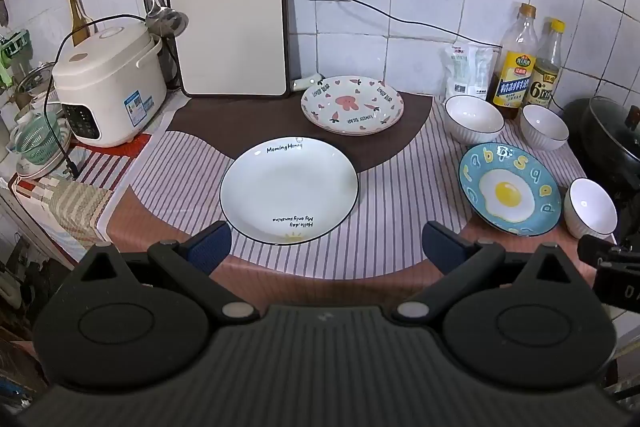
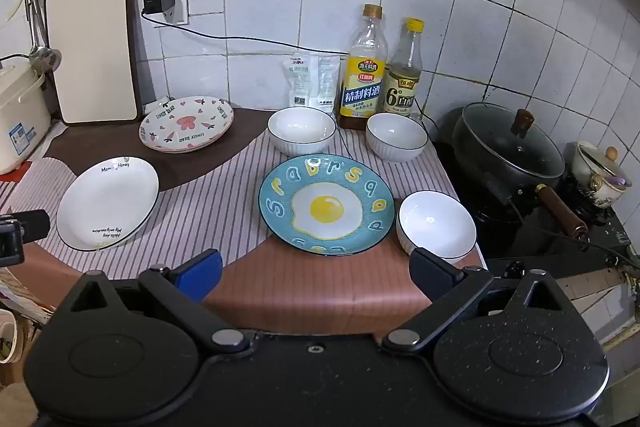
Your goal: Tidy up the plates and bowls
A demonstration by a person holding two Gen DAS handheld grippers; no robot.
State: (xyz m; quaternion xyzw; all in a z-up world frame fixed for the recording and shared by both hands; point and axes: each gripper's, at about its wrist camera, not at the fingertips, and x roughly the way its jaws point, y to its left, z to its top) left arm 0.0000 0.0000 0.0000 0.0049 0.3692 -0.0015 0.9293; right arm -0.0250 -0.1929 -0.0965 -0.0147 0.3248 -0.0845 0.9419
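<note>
Nearest each camera, both grippers hang over the front edge of the worktop with fingers spread wide and nothing between them: the left gripper faces the white plate, the right gripper faces the blue egg plate.

The white plate is round, glossy, black-rimmed, with printed lettering, and lies flat on the striped cloth. The blue egg plate lies flat to its right, well apart from it. A small white bowl, ribbed outside, sits just beside the blue plate's right edge.

Further back, two more ribbed white bowls stand upright, apart from each other. The pink-patterned plates sit on the brown part of the mat; they appear stacked, count not clear.

Against the tiled wall stand two labelled bottles, a clear packet and an upright cutting board.

Only the left view shows the whole rice cooker and a green colander. Only the right view shows the full lidded black pan and a small ceramic pot beside it.
</note>
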